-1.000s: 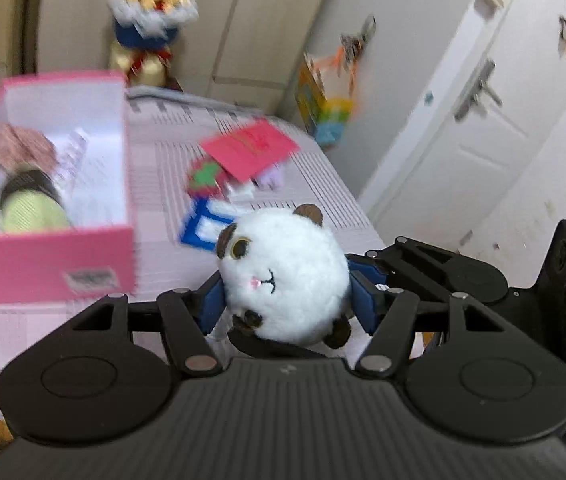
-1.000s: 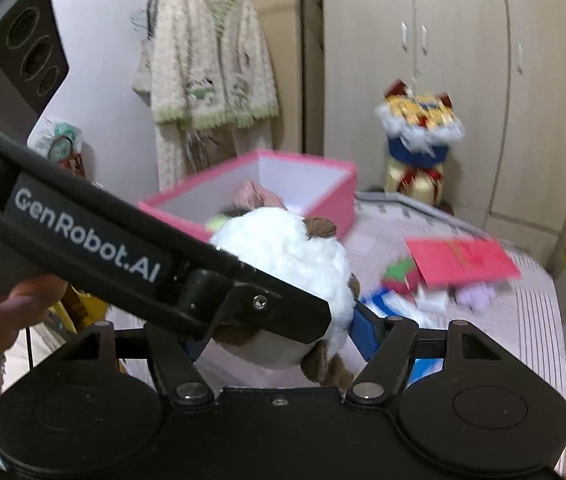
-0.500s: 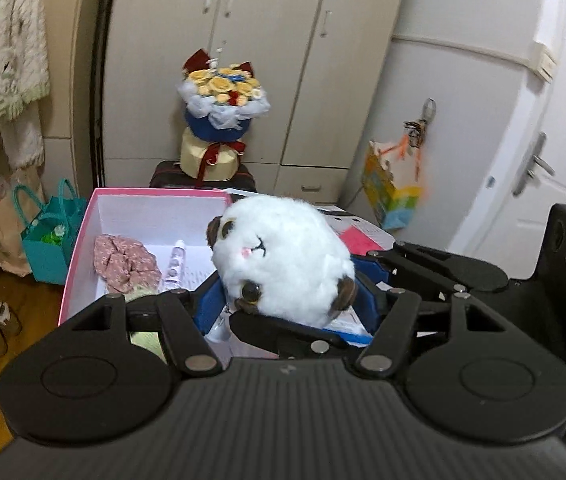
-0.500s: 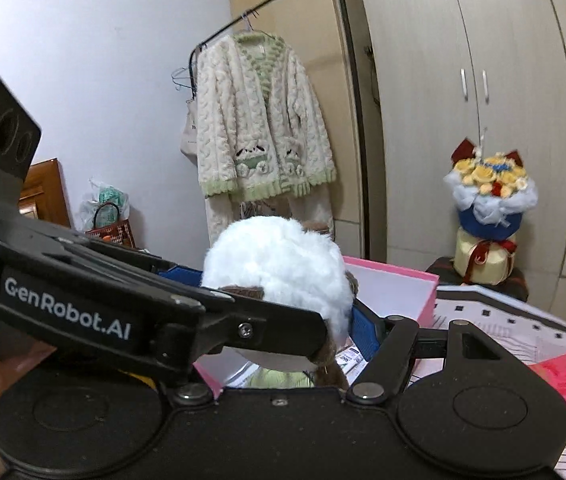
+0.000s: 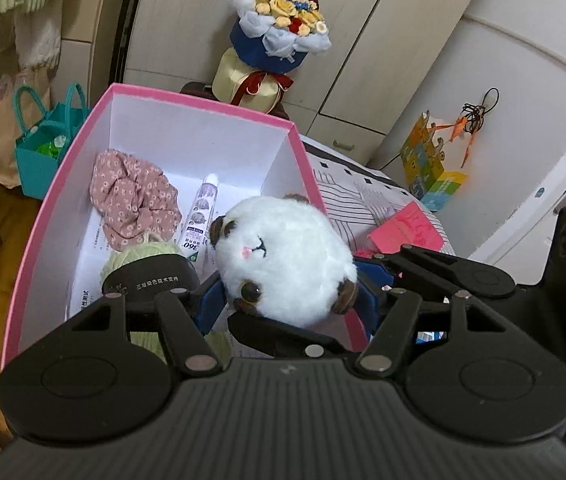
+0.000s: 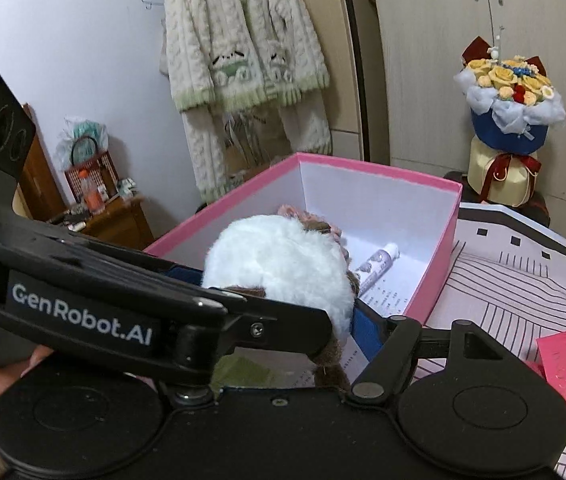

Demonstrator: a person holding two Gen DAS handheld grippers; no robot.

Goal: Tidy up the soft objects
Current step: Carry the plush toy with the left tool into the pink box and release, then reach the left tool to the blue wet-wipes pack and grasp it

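A pink box (image 5: 55, 216) is seen open; in it lie a floral scrunchie (image 5: 133, 198), a tube (image 5: 201, 216), a green knit piece (image 5: 139, 254) and printed paper (image 5: 93, 248). The plush (image 5: 283, 266) is pinched by both the left tongs (image 5: 289, 300) and the right tongs (image 6: 303, 312), crossed, over the box's 5 o'clock corner. The right jaws have just been widening slightly.

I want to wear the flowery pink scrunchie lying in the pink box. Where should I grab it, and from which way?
Probably from straight above: the walls of the pink box stand all round the scrunchie, so no side is free. Pinch one puffy fold on top of its ring; the bunched cloth sticks up and should squash easily. Mind the tube lying right beside it.
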